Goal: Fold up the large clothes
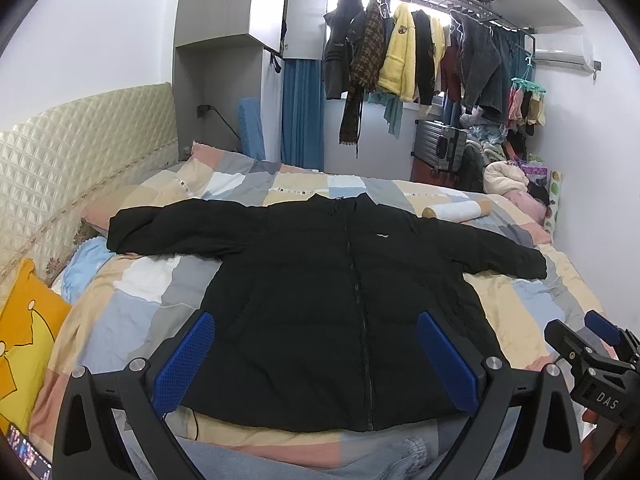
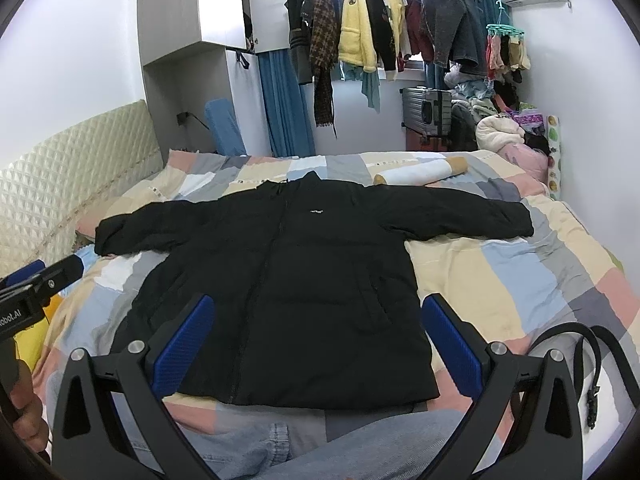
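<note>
Black jacket [image 1: 320,300] spread flat, front up, on the patchwork quilt [image 1: 520,300] of the bed, collar pointing away, hem nearest, sleeves stretched left and right, left gripper [image 1: 316,360] and right gripper [image 2: 320,344] above the hem, jaws spread, holding nothing

White walls [image 1: 100,32], quilted headboard [image 1: 80,152], blue curtain [image 2: 284,108]

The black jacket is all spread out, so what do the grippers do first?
Probably the left gripper reaches for the left sleeve to fold it inward: the black jacket lies flat, zipped, sleeves spread, and both grippers hang open, holding nothing.
</note>
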The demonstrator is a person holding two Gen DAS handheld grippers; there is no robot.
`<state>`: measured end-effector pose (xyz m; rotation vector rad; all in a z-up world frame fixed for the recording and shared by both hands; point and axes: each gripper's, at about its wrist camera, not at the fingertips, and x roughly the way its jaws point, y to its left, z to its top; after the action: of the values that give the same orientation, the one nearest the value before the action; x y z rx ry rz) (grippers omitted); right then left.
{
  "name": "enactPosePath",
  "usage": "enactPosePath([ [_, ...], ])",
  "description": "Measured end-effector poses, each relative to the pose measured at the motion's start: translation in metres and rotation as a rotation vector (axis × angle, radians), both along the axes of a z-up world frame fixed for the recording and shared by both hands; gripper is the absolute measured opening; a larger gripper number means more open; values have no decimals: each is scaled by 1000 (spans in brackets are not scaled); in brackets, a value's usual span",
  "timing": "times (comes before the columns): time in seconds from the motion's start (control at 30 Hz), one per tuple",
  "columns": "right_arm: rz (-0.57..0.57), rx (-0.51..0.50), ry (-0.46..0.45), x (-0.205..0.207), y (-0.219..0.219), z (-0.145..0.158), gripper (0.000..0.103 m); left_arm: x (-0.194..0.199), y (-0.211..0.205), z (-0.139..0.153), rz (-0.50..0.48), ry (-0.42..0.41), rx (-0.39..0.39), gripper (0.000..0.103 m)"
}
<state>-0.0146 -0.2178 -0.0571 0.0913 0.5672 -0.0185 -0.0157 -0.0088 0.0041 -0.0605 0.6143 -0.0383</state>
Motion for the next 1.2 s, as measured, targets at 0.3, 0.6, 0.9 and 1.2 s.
enactPosePath([
  [0.3,3,-12,12,2,1,-3,103,2,-1,0,-9,7,-2,102],
  [0.6,-10,-21,4,-3,-4,-6,103,3,1,-1,16,13,-7,102],
  [0.9,-8,-17,4,-3,-5,-5,103,-3,-13,0,-20,-4,14,102],
  [1.2,-7,-16,3,-3,-4,-3,103,-3,-15,1,-29,-5,11,102],
])
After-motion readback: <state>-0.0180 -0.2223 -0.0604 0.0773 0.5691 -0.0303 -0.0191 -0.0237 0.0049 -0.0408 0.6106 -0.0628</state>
